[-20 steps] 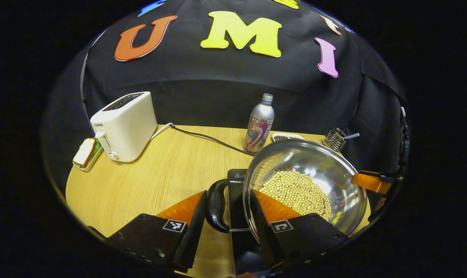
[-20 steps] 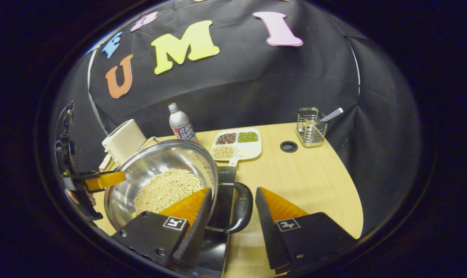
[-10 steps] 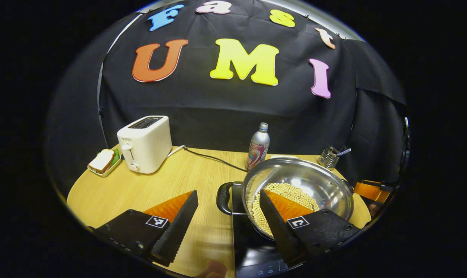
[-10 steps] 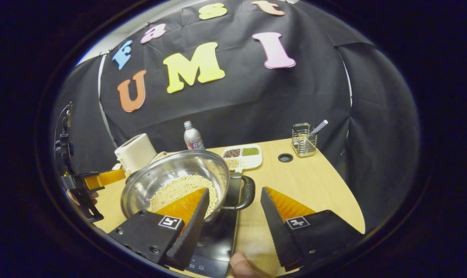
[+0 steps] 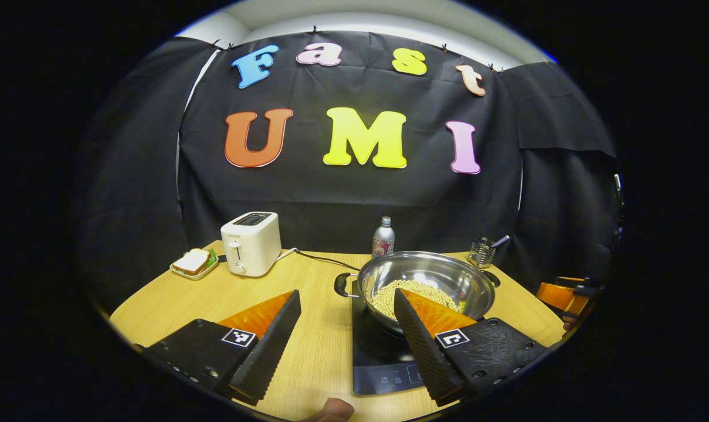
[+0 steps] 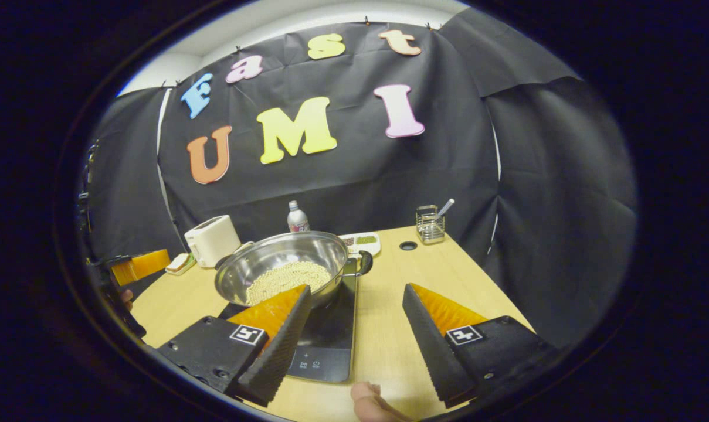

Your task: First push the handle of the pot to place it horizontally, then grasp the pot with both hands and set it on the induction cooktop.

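Observation:
A shiny steel pot (image 5: 442, 271) holding pale beans sits on the black induction cooktop (image 5: 380, 360), with its black side handle (image 5: 342, 284) pointing left. My left gripper (image 5: 347, 293) is open and empty, pulled back from that handle. In the right gripper view the pot (image 6: 272, 255) rests on the cooktop (image 6: 328, 337), and its other handle (image 6: 364, 262) points right. My right gripper (image 6: 356, 288) is open and empty, well short of the pot. Each gripper also shows off to the side in the other's view: the right one (image 5: 559, 293) and the left one (image 6: 137, 265).
On the wooden table stand a white toaster (image 5: 250, 243) with its cord, a sandwich dish (image 5: 193, 262), a drink bottle (image 5: 382, 237), a wire utensil holder (image 5: 482, 251) and a divided tray of grains (image 6: 360, 240). A cable hole (image 6: 408, 245) lies at the right. A thumb (image 6: 369, 401) shows below.
Both grippers, which stood open around the pot's two handles a second ago, have drawn back and away. The pot stays on the cooktop.

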The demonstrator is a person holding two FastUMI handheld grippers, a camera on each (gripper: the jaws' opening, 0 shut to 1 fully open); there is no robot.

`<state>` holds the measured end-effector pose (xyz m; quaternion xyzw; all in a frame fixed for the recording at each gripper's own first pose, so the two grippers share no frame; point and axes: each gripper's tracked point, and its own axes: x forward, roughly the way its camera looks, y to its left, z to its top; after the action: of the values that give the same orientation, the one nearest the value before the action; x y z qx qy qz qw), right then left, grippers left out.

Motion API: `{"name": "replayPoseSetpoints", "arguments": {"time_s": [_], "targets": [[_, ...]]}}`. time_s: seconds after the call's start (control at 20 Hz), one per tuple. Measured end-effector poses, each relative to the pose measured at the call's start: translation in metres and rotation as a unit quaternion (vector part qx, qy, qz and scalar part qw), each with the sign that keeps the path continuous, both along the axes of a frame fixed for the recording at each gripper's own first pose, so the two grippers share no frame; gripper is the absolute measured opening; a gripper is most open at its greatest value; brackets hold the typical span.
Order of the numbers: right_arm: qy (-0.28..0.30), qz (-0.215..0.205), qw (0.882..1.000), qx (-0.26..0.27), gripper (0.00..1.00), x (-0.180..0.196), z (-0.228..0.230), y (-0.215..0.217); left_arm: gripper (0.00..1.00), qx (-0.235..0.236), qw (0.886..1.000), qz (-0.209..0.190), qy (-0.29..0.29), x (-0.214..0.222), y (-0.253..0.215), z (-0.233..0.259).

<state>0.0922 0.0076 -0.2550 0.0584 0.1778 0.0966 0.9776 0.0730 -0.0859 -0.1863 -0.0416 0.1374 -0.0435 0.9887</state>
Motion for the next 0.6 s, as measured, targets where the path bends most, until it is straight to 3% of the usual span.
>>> {"name": "replayPoseSetpoints", "arguments": {"time_s": [0.15, 0.35, 0.6], "targets": [[-0.035, -0.014, 0.999, -0.008, 0.98, -0.026, 0.023, -0.01, 0.95, 0.021, 0.999, 0.003, -0.024, -0.031, 0.003, 0.018], [-0.061, -0.014, 0.998, -0.009, 0.98, -0.061, 0.059, -0.011, 0.95, 0.06, 0.995, 0.043, -0.06, -0.062, 0.021, 0.055], [-0.093, -0.022, 0.995, -0.02, 0.96, -0.092, 0.106, -0.012, 0.95, 0.058, 0.995, 0.038, -0.078, -0.086, 0.018, 0.082]]}}
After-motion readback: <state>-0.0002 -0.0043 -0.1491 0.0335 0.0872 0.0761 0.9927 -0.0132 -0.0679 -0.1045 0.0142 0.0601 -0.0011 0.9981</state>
